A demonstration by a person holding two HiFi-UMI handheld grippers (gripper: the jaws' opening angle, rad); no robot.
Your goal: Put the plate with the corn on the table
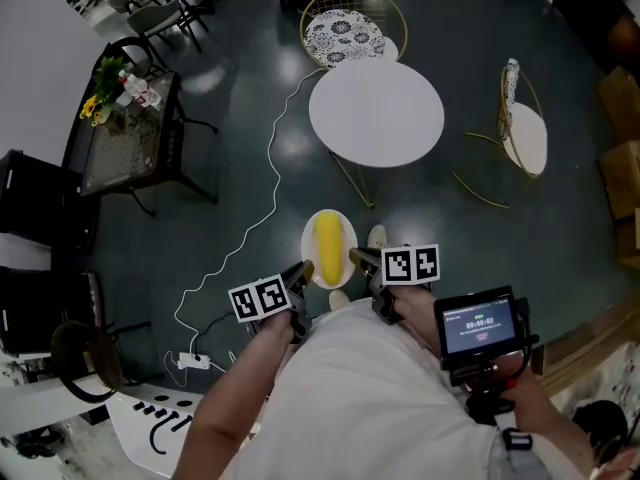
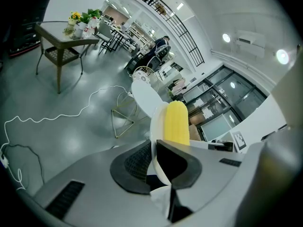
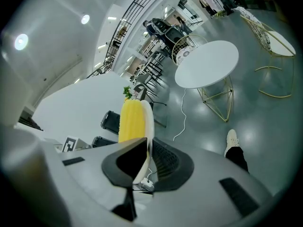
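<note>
A white plate [image 1: 340,226] carrying a yellow corn cob [image 1: 328,245] is held in the air in front of me, above the dark floor. My left gripper [image 1: 303,270] is shut on the plate's left rim [image 2: 155,126], and my right gripper [image 1: 356,258] is shut on its right rim [image 3: 148,122]. The corn [image 2: 176,123] lies lengthwise on the plate [image 3: 130,119]. The round white table [image 1: 376,112] stands ahead, a short way beyond the plate, with a bare top.
A patterned-cushion wire chair [image 1: 345,30] stands behind the table and another gold-frame chair [image 1: 522,128] to its right. A white cable [image 1: 262,208] snakes over the floor to a power strip [image 1: 195,362]. A side table with flowers [image 1: 125,123] stands at left.
</note>
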